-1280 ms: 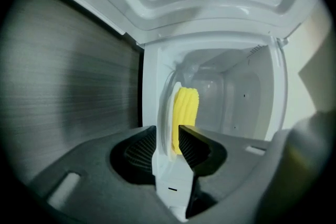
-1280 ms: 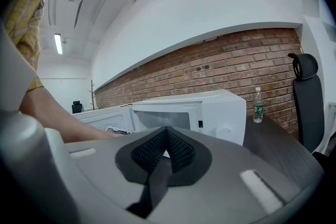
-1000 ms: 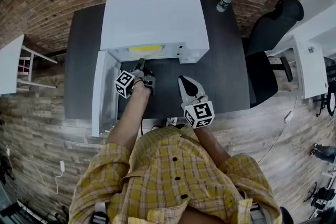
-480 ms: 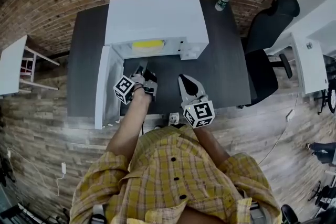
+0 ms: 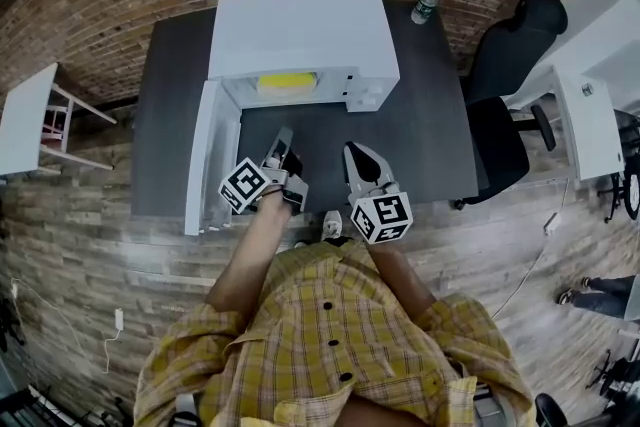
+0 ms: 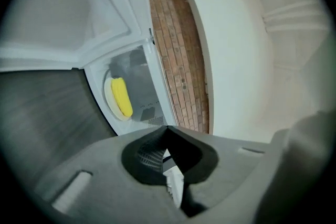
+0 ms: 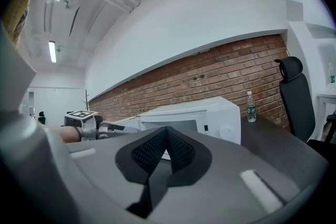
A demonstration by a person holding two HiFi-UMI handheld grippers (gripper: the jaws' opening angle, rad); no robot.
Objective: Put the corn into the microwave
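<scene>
Corn [image 5: 287, 82] inside the microwave [image 5: 300, 30], upper middle of the frame, on a white plate [image 6: 108, 93]. Door [image 5: 203, 160] open at the left. Left gripper [image 5: 284, 135] just below the opening, jaws pressed together, nothing between them. Right gripper [image 5: 352, 153] beside it over the table [image 5: 430, 145], jaws together too, empty.
</scene>
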